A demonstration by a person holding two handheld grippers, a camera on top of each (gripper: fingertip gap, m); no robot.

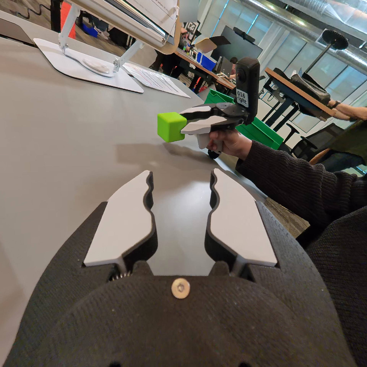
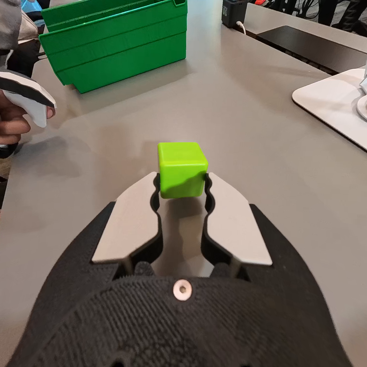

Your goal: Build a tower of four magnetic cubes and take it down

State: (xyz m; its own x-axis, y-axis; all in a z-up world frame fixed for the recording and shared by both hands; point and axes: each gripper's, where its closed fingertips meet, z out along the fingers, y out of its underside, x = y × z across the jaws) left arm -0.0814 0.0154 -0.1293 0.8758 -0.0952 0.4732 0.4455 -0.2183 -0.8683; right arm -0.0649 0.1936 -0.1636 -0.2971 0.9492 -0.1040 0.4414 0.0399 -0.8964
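Cube (image 2: 181, 170): bright lime green, plain, darker green where shadow crosses its near face

Right gripper (image 2: 181, 185): fingers (image 2: 131, 218) pale grey on top, black along the wavy inner edges; body black with a fine ribbed weave-like texture; one silver screw at centre

Left gripper (image 1: 181, 183): same scheme, pale grey over black

Table (image 2: 248, 139): flat matte grey, no pattern

Bin (image 2: 115, 43), upper left of right wrist view: saturated dark green with horizontal ridges

Stand base (image 2: 325, 103), right edge: white

Sleeve (image 1: 294, 178), right side of left wrist view: dark brown-black ribbed knit

Camera (image 1: 248, 79) on the far gripper: black with a white label
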